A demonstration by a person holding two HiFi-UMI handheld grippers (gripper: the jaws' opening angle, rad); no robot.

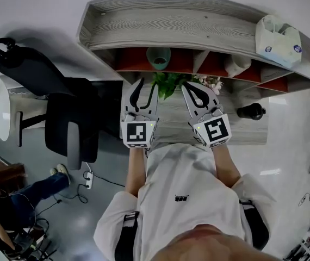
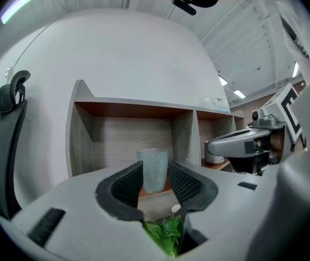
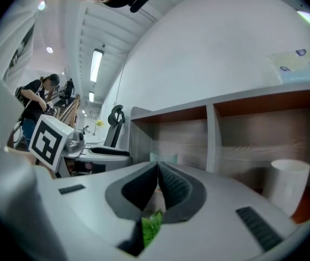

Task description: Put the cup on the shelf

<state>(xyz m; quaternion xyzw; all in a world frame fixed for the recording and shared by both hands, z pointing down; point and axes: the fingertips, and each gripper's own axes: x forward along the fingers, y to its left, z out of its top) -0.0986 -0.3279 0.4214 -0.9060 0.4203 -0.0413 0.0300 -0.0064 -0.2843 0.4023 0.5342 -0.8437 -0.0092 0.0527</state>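
Two tools hover off the shelf, left tool part-open and empty, right tool closed on nothing; textured cup already stands inside, so likely only pulling back remains.

**An office-style lab workroom**

A desk carries a wooden cubby shelf just ahead of the left gripper. An office chair stands to that gripper's left. A power strip and cables lie on the grey floor behind it. Far left of the right gripper, ceiling strip lights run above a standing person.
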